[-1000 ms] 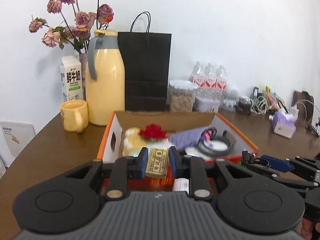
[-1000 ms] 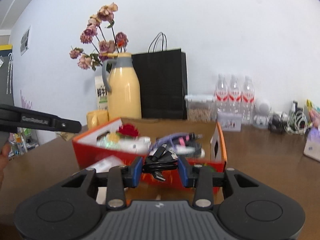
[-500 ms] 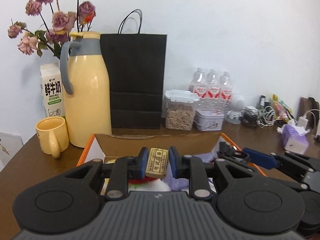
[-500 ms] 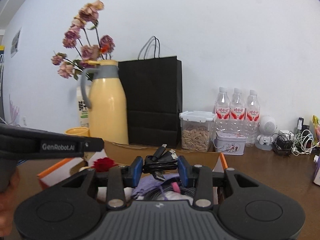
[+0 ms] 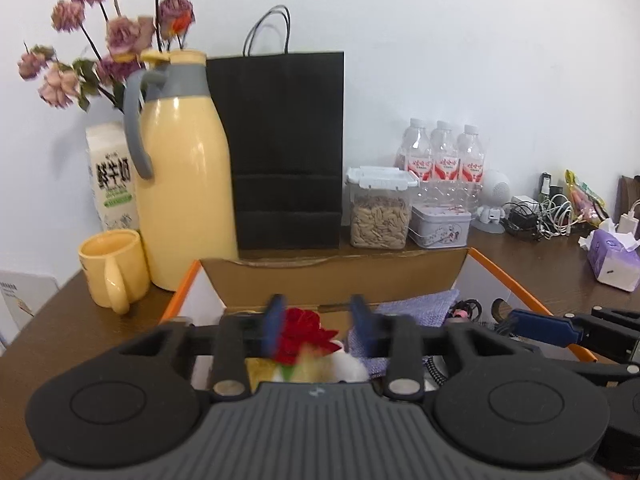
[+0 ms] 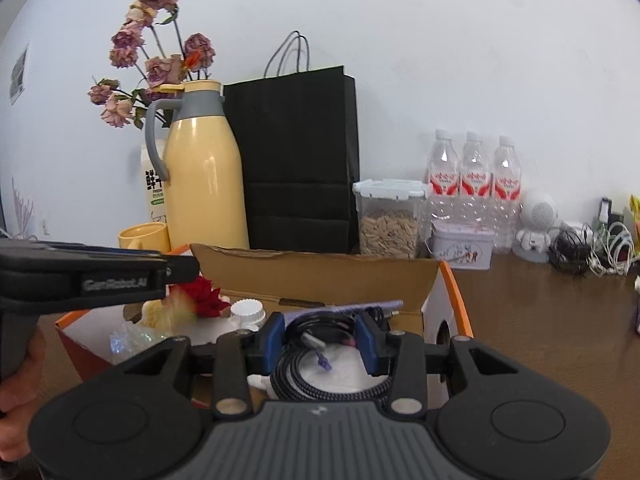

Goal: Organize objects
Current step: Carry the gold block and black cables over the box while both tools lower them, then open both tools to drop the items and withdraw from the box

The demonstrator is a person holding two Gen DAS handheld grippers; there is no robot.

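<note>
An open orange and white cardboard box [image 5: 336,276] [image 6: 312,276] stands on the brown table. Both grippers hover over it. My left gripper [image 5: 318,326] is open and empty above a red flower [image 5: 302,334] and a purple cloth [image 5: 416,304] in the box. My right gripper [image 6: 322,338] is open and empty above a coiled black braided cable [image 6: 316,368] lying in the box. A white cap [image 6: 248,312] and the red flower [image 6: 204,290] also show in the right wrist view. The left gripper's body [image 6: 84,276] crosses that view at the left.
Behind the box stand a yellow thermos [image 5: 184,168], a yellow mug [image 5: 114,268], a milk carton [image 5: 112,180], dried roses [image 5: 116,36], a black paper bag [image 5: 286,148], a seed jar [image 5: 380,212], a tin [image 5: 440,226], three water bottles [image 5: 440,160]. Cables [image 5: 548,212] and tissues [image 5: 614,254] lie at the right.
My left gripper opened and the small gold packet is gone from it. My right gripper opened and the black cable bundle now lies in the box. Both grippers came closer to the box.
</note>
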